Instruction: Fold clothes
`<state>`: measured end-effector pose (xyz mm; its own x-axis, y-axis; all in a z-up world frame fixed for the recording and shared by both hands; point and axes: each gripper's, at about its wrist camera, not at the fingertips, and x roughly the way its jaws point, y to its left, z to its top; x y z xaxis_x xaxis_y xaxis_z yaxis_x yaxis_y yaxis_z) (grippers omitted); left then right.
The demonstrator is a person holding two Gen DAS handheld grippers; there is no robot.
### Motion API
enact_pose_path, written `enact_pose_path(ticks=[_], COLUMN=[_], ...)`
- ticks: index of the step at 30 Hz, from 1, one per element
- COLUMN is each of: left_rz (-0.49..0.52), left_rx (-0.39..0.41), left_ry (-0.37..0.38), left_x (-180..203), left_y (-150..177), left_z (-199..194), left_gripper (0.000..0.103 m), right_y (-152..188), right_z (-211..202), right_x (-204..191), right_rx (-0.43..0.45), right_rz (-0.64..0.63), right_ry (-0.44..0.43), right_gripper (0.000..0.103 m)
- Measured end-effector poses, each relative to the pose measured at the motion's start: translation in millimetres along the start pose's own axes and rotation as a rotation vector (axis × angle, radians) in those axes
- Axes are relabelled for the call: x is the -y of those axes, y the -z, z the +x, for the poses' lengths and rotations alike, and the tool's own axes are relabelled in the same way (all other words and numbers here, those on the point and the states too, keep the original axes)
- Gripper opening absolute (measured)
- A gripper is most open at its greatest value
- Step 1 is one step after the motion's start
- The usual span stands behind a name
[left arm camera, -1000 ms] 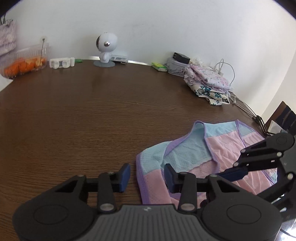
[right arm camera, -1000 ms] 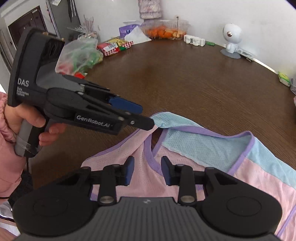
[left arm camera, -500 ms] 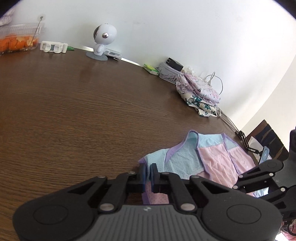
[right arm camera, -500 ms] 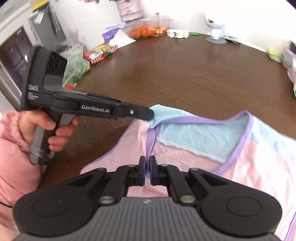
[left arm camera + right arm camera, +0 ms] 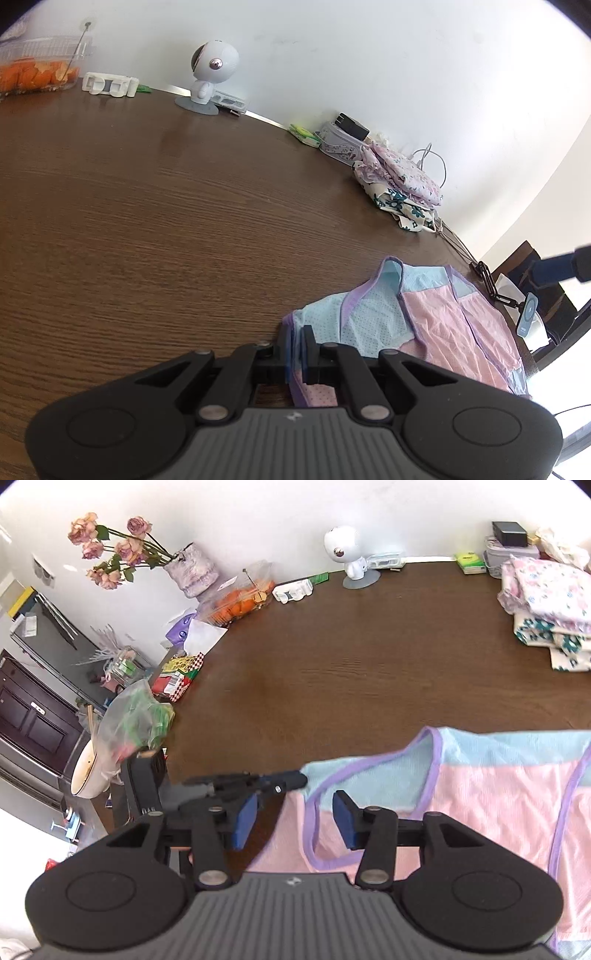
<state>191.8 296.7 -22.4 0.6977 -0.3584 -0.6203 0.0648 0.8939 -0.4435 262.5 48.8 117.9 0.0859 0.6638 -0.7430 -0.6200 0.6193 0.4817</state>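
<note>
A pink and light-blue garment (image 5: 436, 325) with purple trim lies flat on the dark wooden table (image 5: 147, 221), near its front right edge. My left gripper (image 5: 297, 350) is shut on the garment's near-left blue corner. In the right wrist view that gripper (image 5: 295, 777) comes in from the left and pinches the same corner. My right gripper (image 5: 295, 821) hangs above the garment (image 5: 480, 794) with its jaws opening. The cloth lies beneath the gap and the blue pads do not press on it. One of its fingers (image 5: 554, 266) shows at the right edge of the left wrist view.
A stack of folded floral clothes (image 5: 546, 602) sits at the far right by the wall. A white round-headed figure (image 5: 212, 74), a tub of orange fruit (image 5: 240, 603) and a vase of flowers (image 5: 192, 572) line the back. Bags and packets (image 5: 140, 716) crowd the table's left edge.
My left gripper closed on the garment's corner and has kept hold of it. My right gripper closed near the purple neckline, then opened, rose and rolled, so more of the room now shows.
</note>
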Motion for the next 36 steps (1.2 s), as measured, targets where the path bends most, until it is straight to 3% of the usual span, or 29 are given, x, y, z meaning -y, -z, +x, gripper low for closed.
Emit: enact_pose_path(ticks=[4, 8, 11, 19, 21, 24, 32, 34, 36], left_rz=[0.025, 0.026, 0.020, 0.029, 0.031, 0.038, 0.051, 0.036, 0.017], left_rx=[0.007, 0.012, 0.014, 0.015, 0.016, 0.018, 0.028, 0.030, 0.027], left_ry=[-0.016, -0.015, -0.007, -0.001, -0.002, -0.009, -0.034, -0.030, -0.021], left_x=[4.0, 3.7, 1.9, 2.3, 3.2, 4.6, 6.9, 4.2, 0.9], left_y=[1.3, 2.5, 2.6, 3.2, 3.9, 4.3, 4.9, 4.4, 3.2], left_z=[0.2, 0.3, 0.2, 0.4, 0.3, 0.1, -0.2, -0.3, -0.2], left_gripper=[0.004, 0.004, 0.004, 0.004, 0.004, 0.004, 0.004, 0.004, 0.004], right_y=[-11.2, -10.0, -0.7, 3.1, 3.3, 6.1, -1.6, -2.4, -0.2], right_z=[72.3, 124.9, 144.7, 146.7, 148.5, 144.5, 116.4, 113.7, 112.4], right_x=[-3.1, 20.0, 35.0, 35.5, 33.5, 35.7, 31.7, 34.3, 38.2], right_rx=[-0.103, -0.132, -0.144, -0.071, -0.068, -0.048, 0.088, 0.089, 0.051], right_rz=[0.033, 0.145, 0.215, 0.239, 0.229, 0.229, 0.202, 0.205, 0.220], right_ry=[0.056, 0.074, 0.100, 0.120, 0.136, 0.136, 0.087, 0.064, 0.081], right_gripper=[0.052, 0.037, 0.033, 0.027, 0.008, 0.003, 0.005, 0.013, 0.036])
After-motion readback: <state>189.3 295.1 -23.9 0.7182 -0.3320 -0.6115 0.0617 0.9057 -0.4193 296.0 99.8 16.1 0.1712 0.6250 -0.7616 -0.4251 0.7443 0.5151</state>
